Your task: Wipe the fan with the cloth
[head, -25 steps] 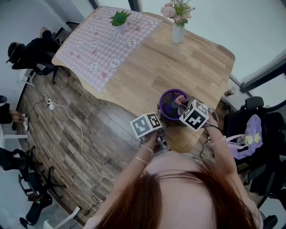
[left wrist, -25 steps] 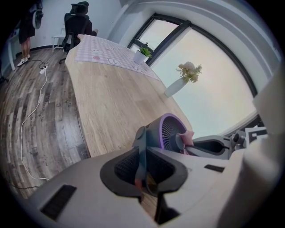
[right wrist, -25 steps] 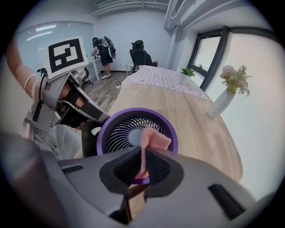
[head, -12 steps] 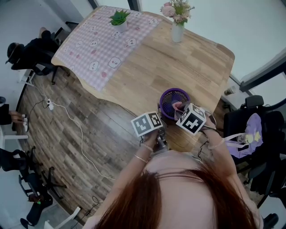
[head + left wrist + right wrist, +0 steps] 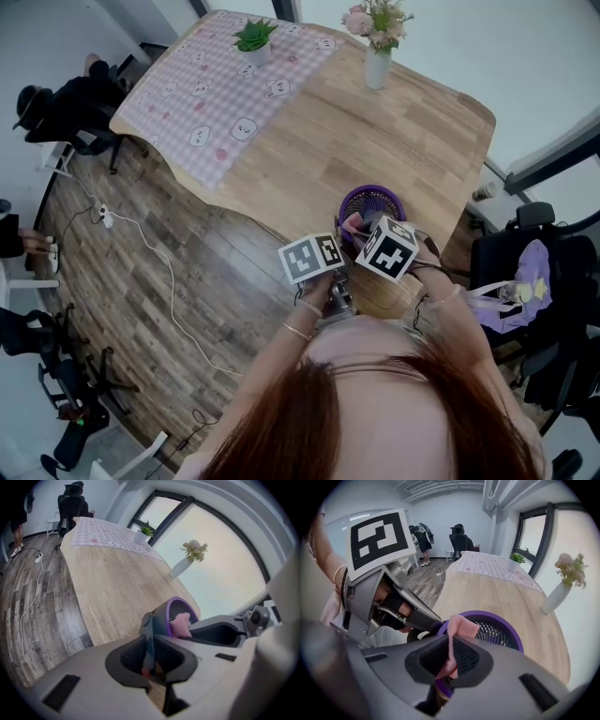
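A small purple fan (image 5: 378, 201) stands near the front edge of the wooden table (image 5: 375, 122), grille facing up. My left gripper (image 5: 339, 247) is shut on the fan's dark side bracket (image 5: 148, 631), which sits upright between its jaws. My right gripper (image 5: 362, 229) is shut on a pink cloth (image 5: 353, 223). The cloth (image 5: 459, 629) rests against the near-left rim of the fan (image 5: 499, 631), just beyond the right gripper (image 5: 449, 662). In the left gripper view the cloth (image 5: 181, 624) lies on the purple rim (image 5: 174, 603), past the left gripper (image 5: 150, 657).
A white vase of flowers (image 5: 377, 58) and a small potted plant (image 5: 251, 39) stand at the table's far end, on and beside a pink checked mat (image 5: 220, 89). An office chair with a purple item (image 5: 523, 274) is at the right. A white cable (image 5: 159, 272) runs over the floor.
My right gripper has carried the pink cloth leftward, from over the fan's grille to its near-left rim. The left gripper has kept its hold.
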Available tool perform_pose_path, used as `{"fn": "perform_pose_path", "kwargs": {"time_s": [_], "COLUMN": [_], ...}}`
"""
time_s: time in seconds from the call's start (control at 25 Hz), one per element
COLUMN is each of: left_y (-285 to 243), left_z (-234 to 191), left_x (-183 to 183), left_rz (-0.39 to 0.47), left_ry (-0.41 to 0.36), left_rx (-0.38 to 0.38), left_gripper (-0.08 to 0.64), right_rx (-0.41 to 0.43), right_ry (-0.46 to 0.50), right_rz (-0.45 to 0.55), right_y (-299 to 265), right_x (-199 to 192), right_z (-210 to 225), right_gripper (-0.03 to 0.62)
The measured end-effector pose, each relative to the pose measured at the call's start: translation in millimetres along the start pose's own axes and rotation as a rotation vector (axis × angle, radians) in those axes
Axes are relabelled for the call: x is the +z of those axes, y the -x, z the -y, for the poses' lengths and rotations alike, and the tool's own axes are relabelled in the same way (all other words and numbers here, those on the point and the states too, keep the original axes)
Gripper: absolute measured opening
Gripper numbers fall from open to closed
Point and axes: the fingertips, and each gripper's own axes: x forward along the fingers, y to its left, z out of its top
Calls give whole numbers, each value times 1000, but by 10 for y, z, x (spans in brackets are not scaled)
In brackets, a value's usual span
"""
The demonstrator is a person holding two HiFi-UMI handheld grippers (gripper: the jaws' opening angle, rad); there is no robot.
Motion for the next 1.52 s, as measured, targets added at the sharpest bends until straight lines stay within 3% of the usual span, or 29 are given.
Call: {"fn": "perform_pose_path", "kwargs": {"time_s": [0.32,0.64,1.12,1.52], "left_y": [12,4,-1,0], "left_z": [-8,-12,-13,-20], "left_x": [4,15,6,14], "left_rz": [-2,-2,1,1], "left_ry": [4,15,20,30], "left_rx": [-12,-18,-17,-15], "left_gripper": [44,46,46,46], "right_rx": [-13,-179,-218,-235], "right_ry": [-15,-20,-136,-126], "right_rz": [81,182,157,104], "right_y": [-38,267,245,309], "right_x": [229,319,-97,-225], "right_z": [100,427,589,525], "right_gripper": [23,23,23,25]}}
